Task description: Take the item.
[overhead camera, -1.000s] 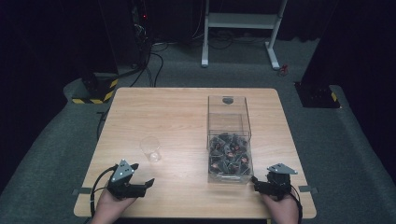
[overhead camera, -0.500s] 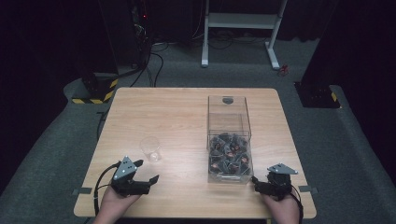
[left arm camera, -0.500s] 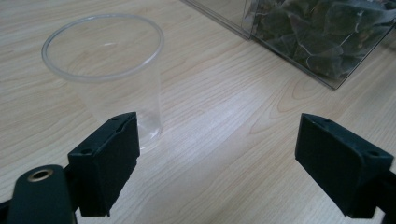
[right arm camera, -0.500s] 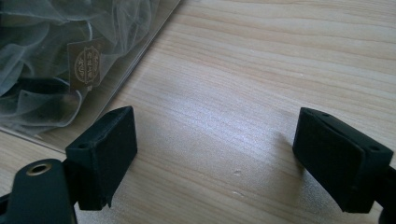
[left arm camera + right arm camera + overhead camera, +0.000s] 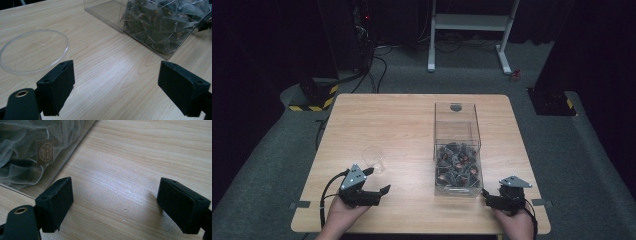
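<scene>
Approach is judged the step in hand: both wide-open claws, left gripper point(image 5: 379, 181) and right gripper point(image 5: 488, 196), are held empty at the frame's bottom, so the small clear plastic cup point(image 5: 373, 158) or the clear box of mesh tea bags point(image 5: 457, 169) must be reached next.

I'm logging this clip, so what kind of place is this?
Probably a lab or recording workspace, not a home: a lone wooden table on grey carpet, dark surroundings, hazard-striped equipment with cables on the floor, and a white metal stand behind.
</scene>
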